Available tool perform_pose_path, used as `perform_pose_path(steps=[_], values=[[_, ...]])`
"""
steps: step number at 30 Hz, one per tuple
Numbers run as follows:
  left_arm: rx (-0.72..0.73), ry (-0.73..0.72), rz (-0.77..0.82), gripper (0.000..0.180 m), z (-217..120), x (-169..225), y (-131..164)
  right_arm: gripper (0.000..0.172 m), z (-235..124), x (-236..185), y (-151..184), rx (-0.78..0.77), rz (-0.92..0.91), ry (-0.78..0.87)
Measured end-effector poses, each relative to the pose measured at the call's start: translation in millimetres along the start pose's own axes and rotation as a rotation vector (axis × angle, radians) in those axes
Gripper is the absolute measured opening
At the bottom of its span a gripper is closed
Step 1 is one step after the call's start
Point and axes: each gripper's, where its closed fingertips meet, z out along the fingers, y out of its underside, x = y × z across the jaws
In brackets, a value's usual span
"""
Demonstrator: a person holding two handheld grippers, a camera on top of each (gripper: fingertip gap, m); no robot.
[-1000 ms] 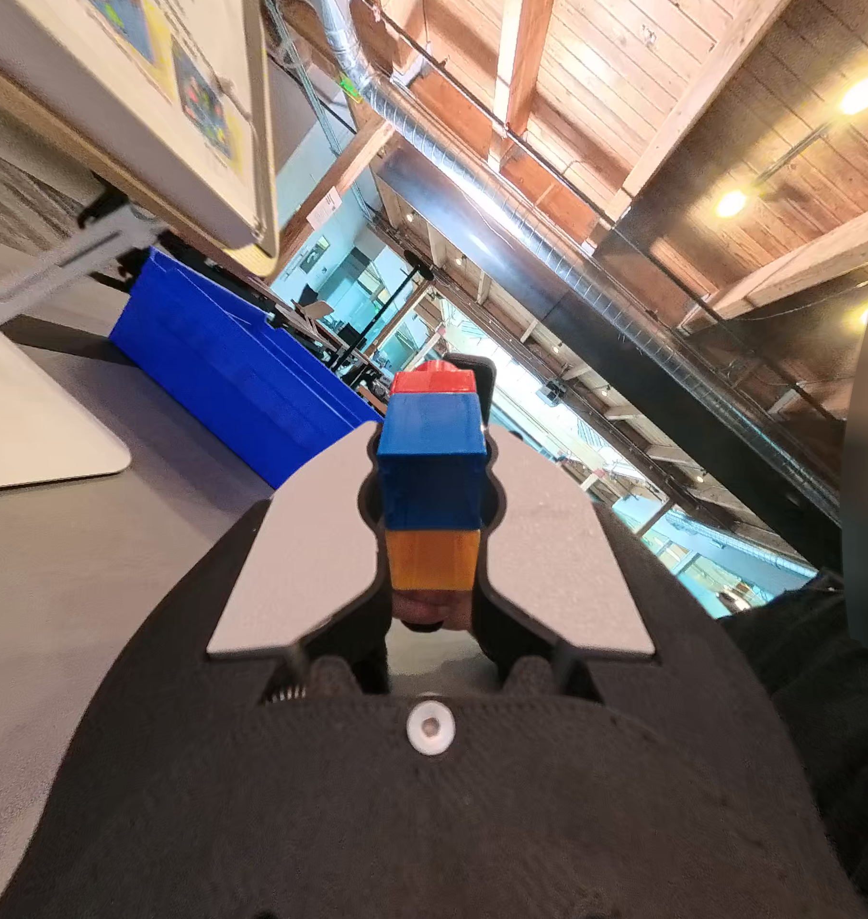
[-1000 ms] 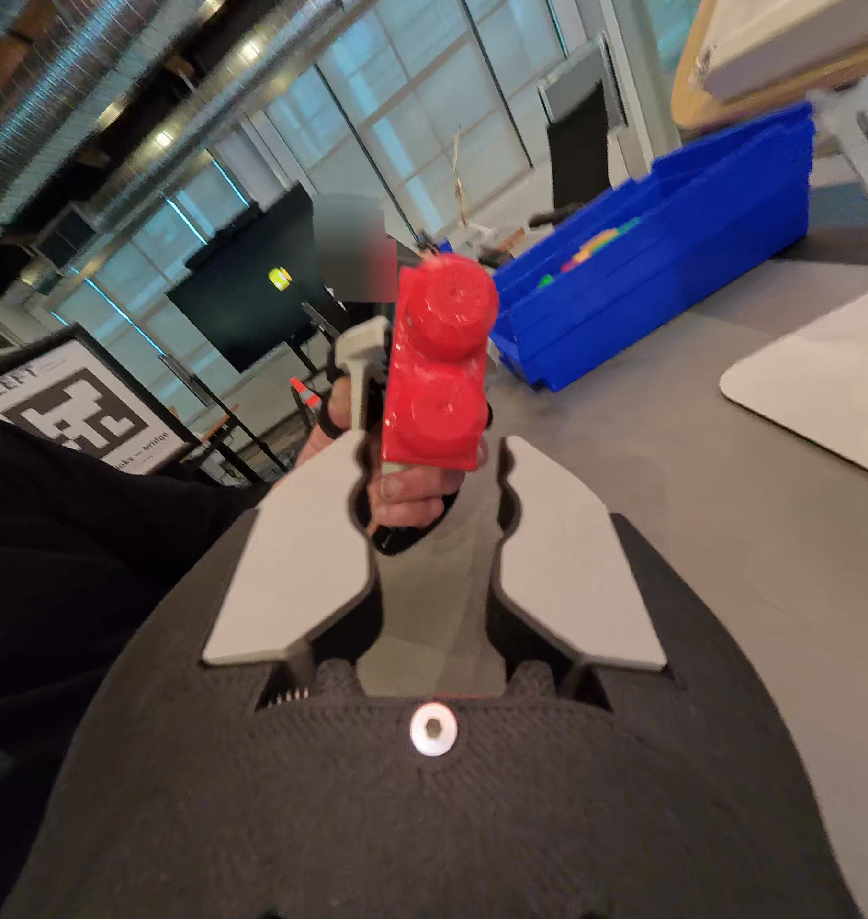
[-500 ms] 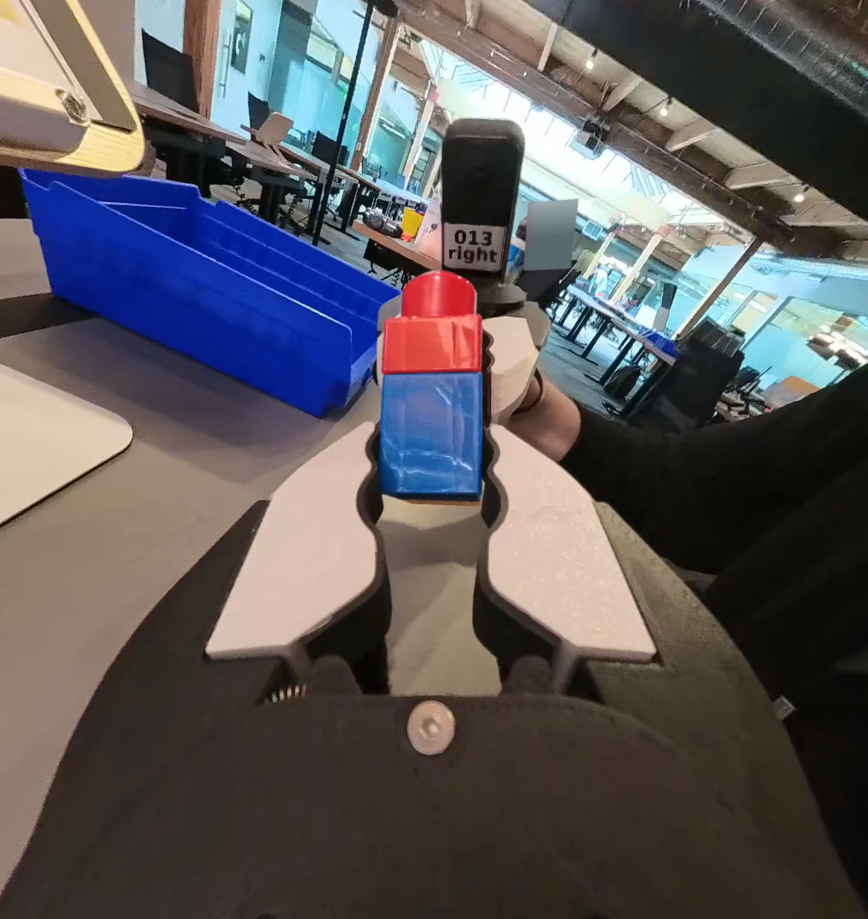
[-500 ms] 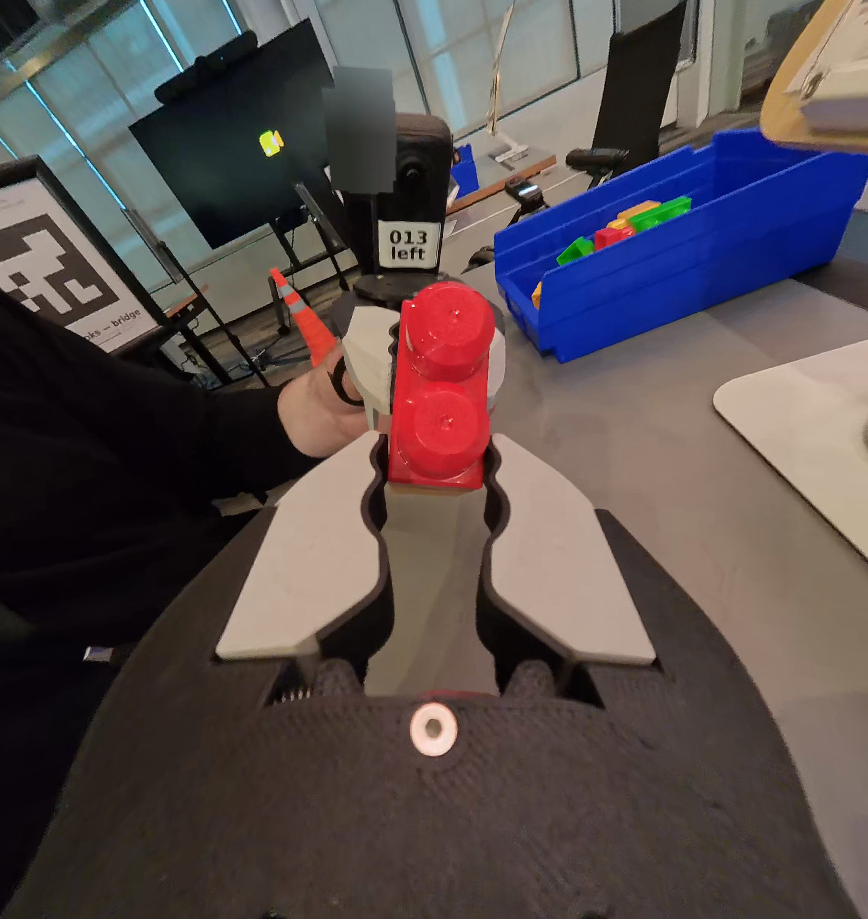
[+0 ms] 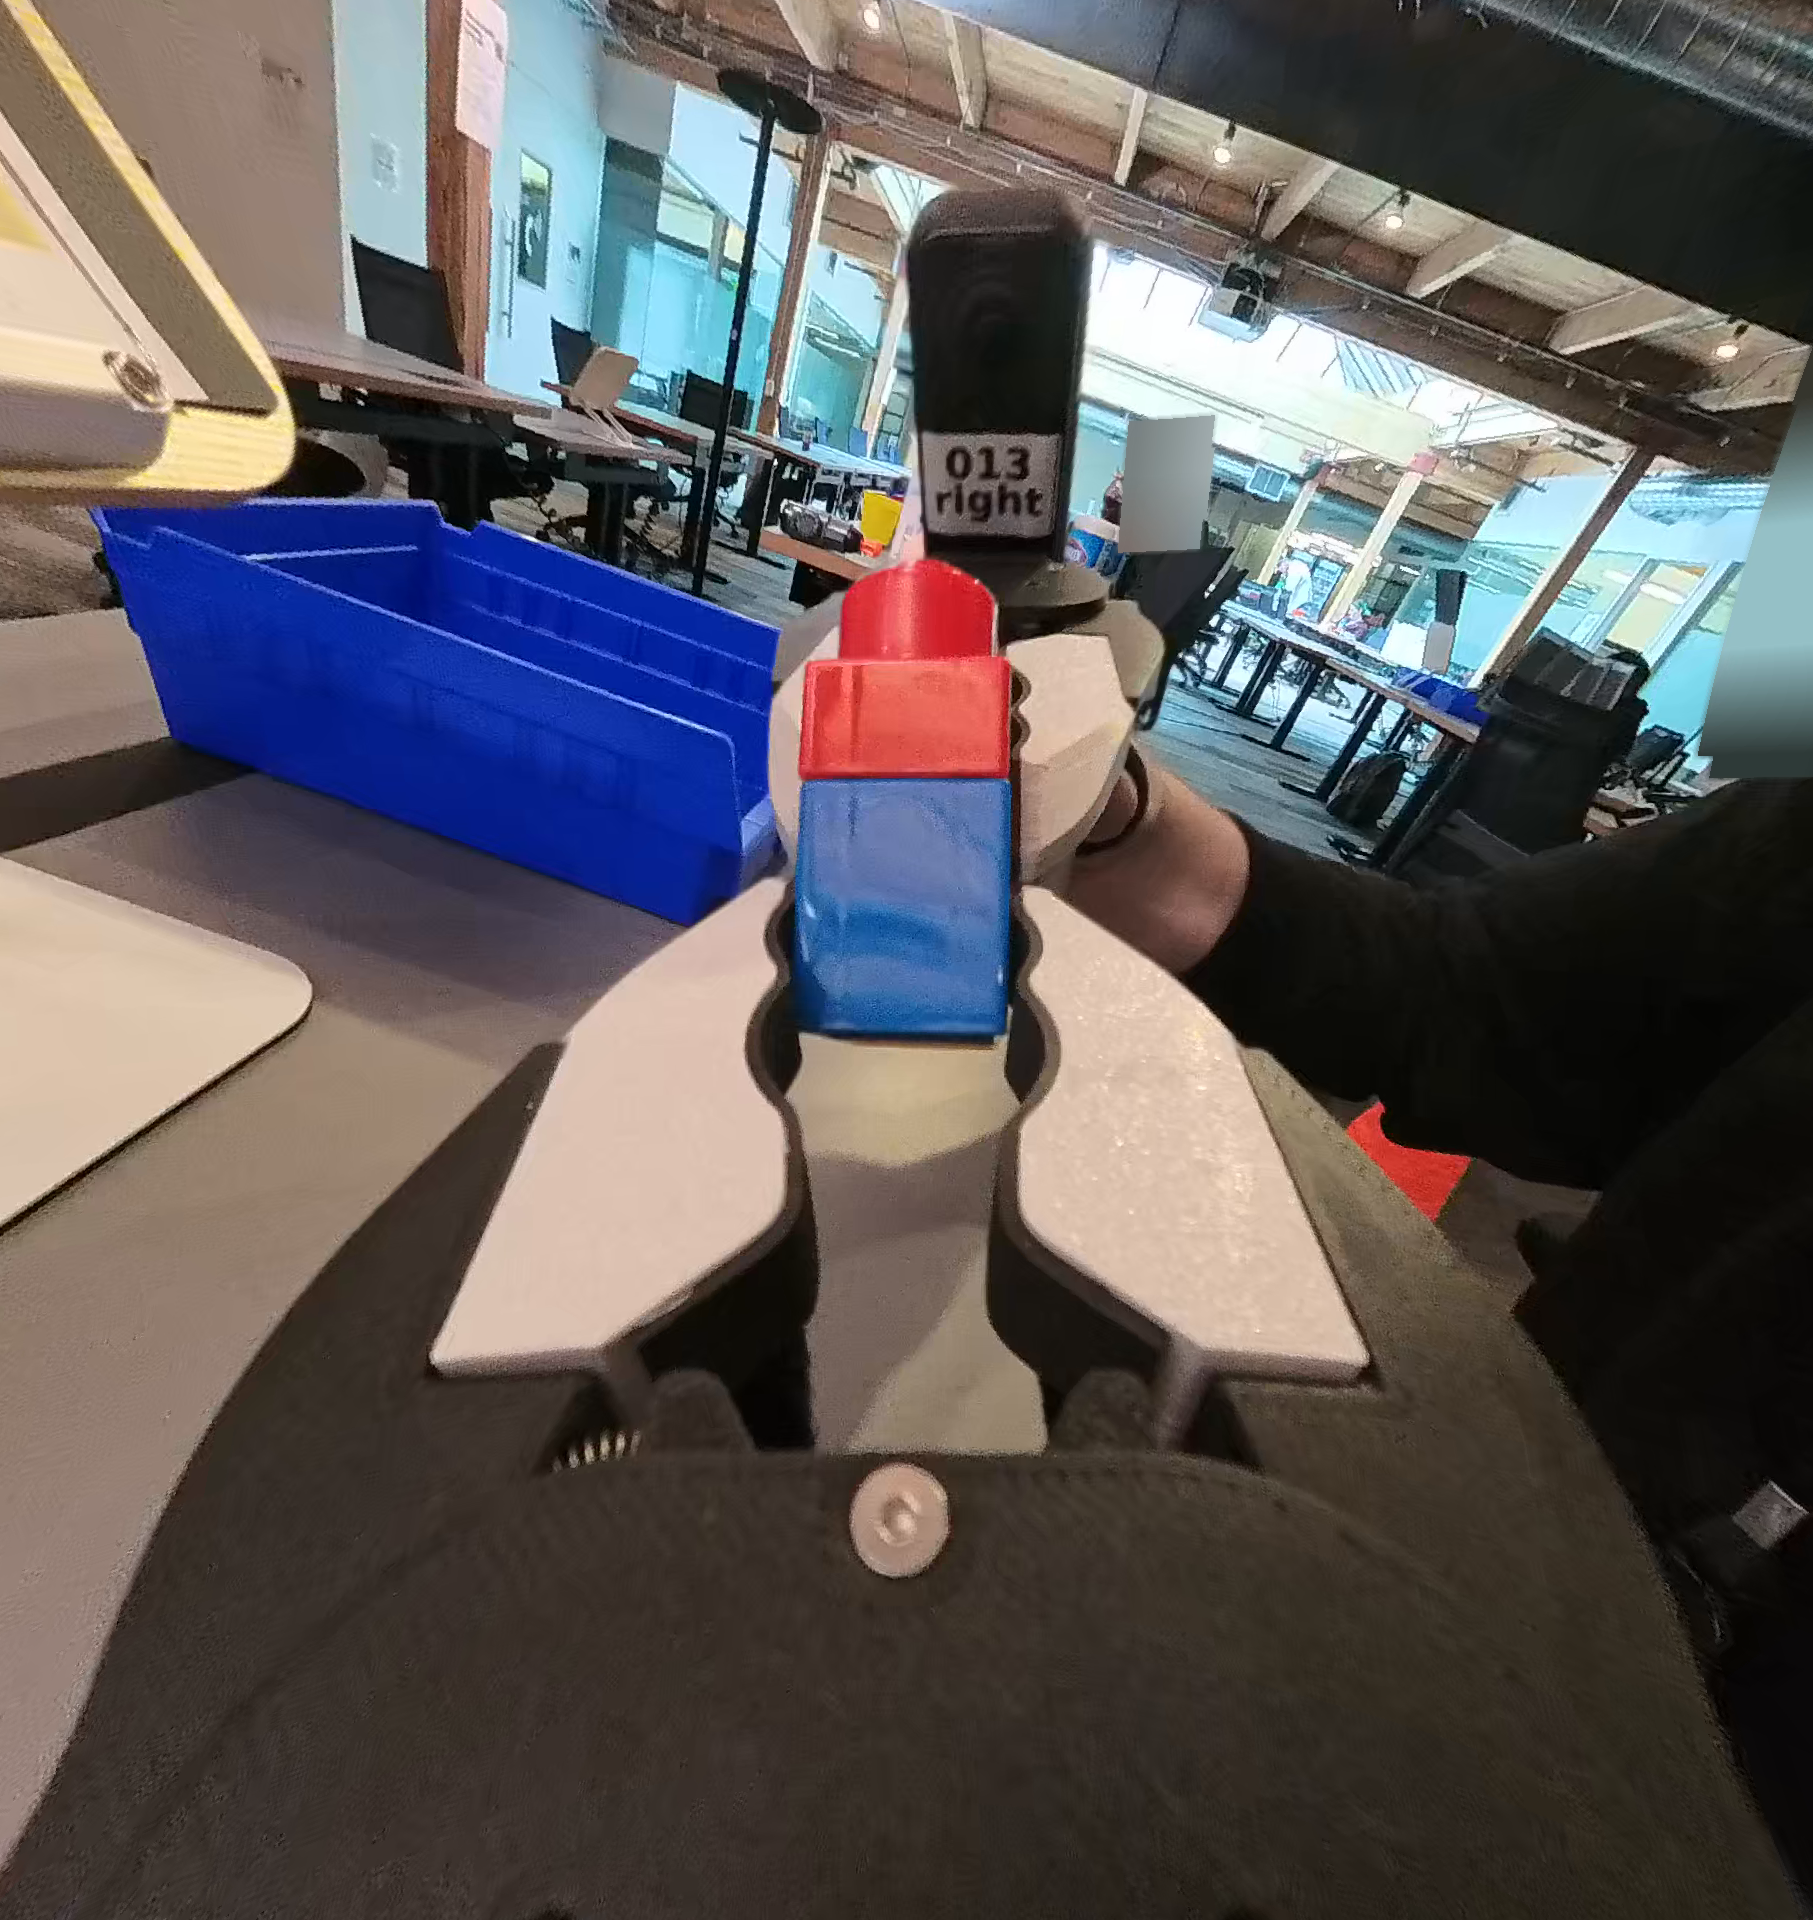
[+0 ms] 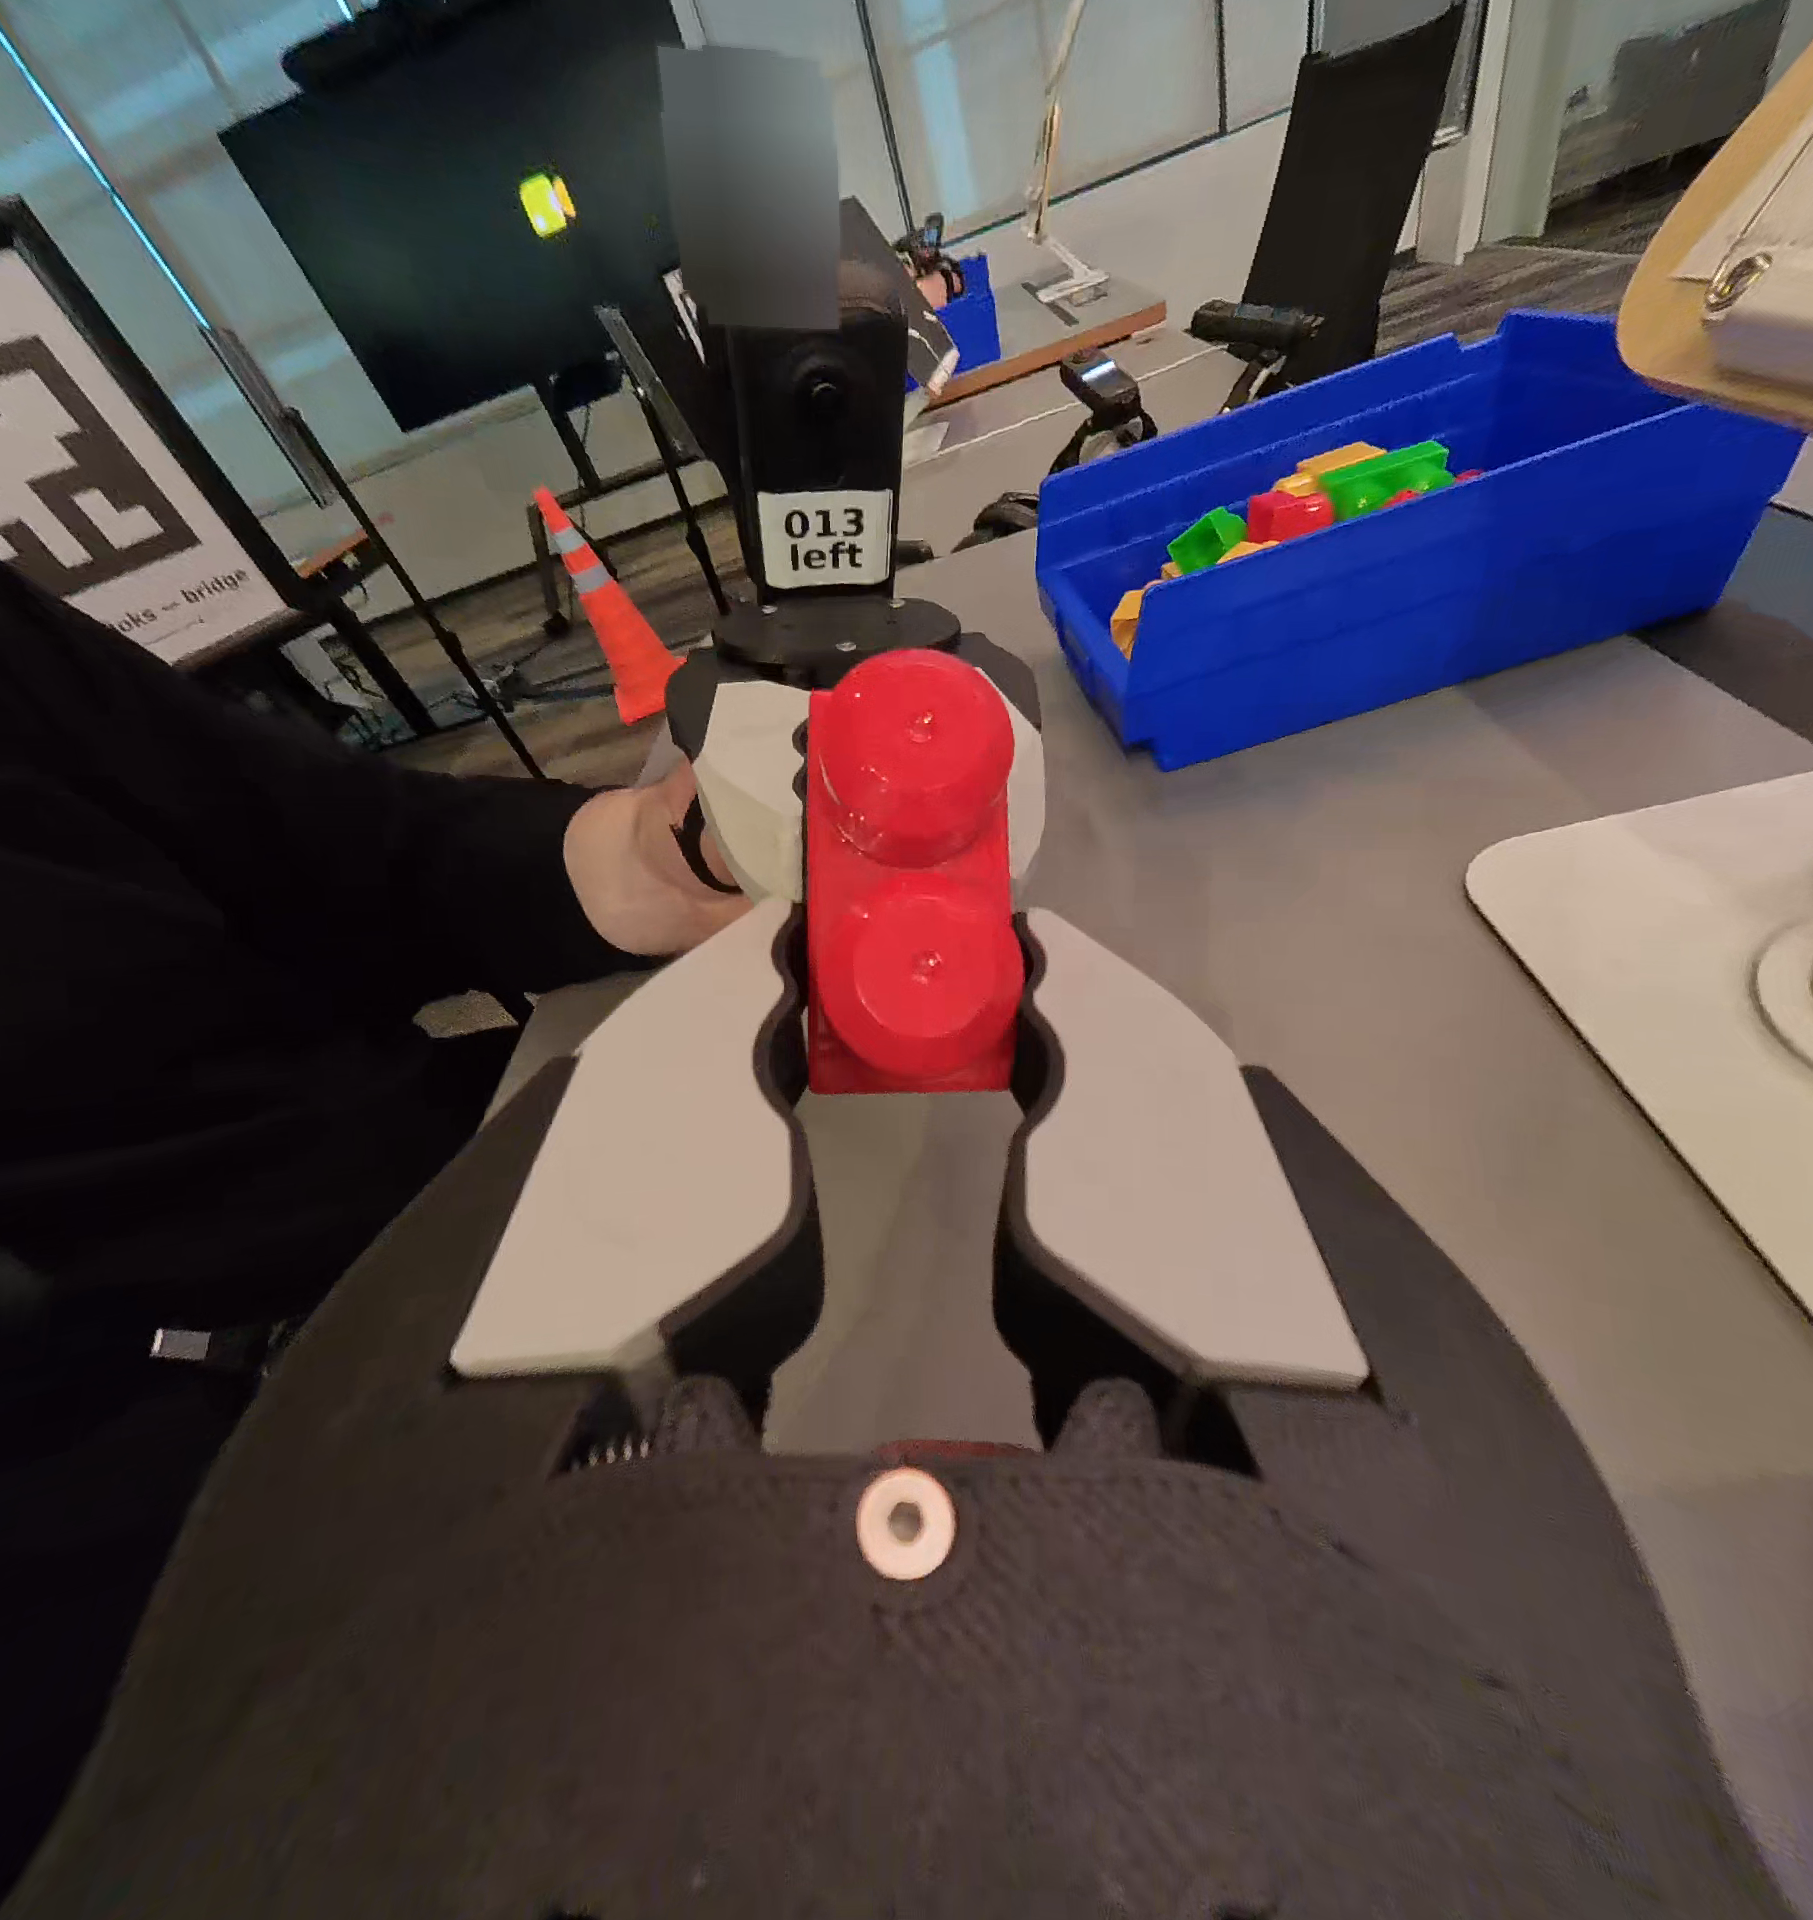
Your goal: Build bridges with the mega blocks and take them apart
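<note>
Left wrist view: the left gripper (image 5: 902, 914) clamps a blue block (image 5: 900, 909) between both pads, a red block (image 5: 907, 717) stacked on top of it. The right gripper (image 5: 1047, 748) faces it from the far side, its fingers flanking the red block. The stack stands upright above the grey table (image 5: 382, 935), and the join between the two blocks is the line along which they would likely part. A blue bin (image 5: 414, 686) sits behind, to the left; no contents show from this angle.

Right wrist view: the right gripper (image 6: 912, 997) is closed on the red block (image 6: 912, 935), pads pressing its two long sides, studs facing the camera and its long axis running away toward the left gripper (image 6: 777, 790), just beyond it. The blue bin (image 6: 1401, 623), off to the right, holds green, yellow and red loose blocks (image 6: 1297, 509)
</note>
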Motion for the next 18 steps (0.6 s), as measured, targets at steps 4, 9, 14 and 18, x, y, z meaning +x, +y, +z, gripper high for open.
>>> perform_pose_path(steps=[4,9,14,18], values=[[-0.015,0.018,-0.020,0.047,-7,2,-1,0.036,-22,5,-19,-0.027,-0.123,0.095],[-0.040,-0.055,-0.004,0.041,-35,-16,5,0.036,-138,70,-71,-0.117,-0.253,0.397],[-0.030,-0.050,-0.064,0.036,-39,-25,10,0.037,-236,182,-56,-0.440,-0.225,0.663],[-0.038,-0.048,-0.078,0.035,-37,-28,14,0.037,-241,238,-2,-0.666,-0.137,0.595]])
